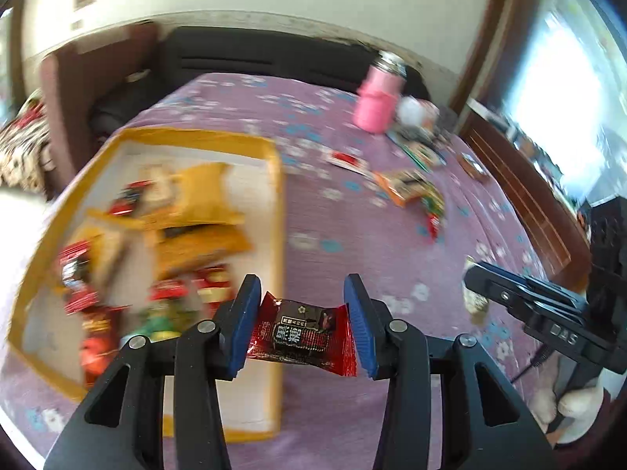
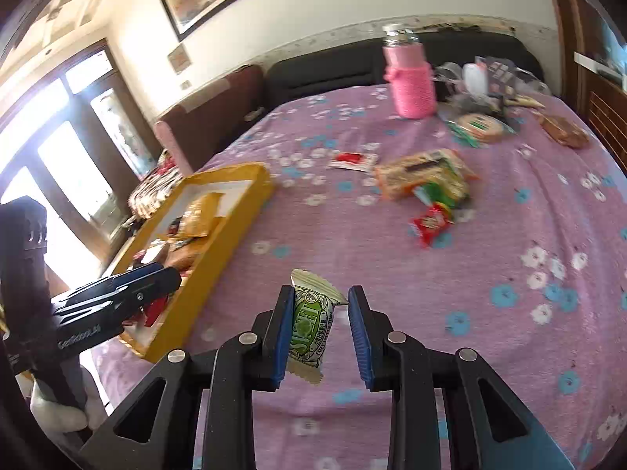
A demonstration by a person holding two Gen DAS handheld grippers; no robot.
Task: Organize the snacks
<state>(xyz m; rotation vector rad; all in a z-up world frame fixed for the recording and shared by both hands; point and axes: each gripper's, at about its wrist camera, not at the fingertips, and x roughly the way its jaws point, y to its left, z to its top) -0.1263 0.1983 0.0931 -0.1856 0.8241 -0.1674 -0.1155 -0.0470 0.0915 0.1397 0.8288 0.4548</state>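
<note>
Left gripper (image 1: 301, 323): squeezing the red candy (image 1: 303, 335) over the yellow tray (image 1: 274, 196), ready to drop it in.
Right gripper (image 2: 321, 333): holding the green candy (image 2: 311, 327), beside the tray, waiting.

Tray (image 2: 219, 231) sitting near the left edge of the bedspread (image 2: 509, 235), packets piled inside. Bottle (image 2: 411, 78) up by the far edge, more wrappers (image 2: 427, 180) scattered mid-spread just in front of it. Biscuit pack (image 2: 480, 127) right beside the bottle.
</note>
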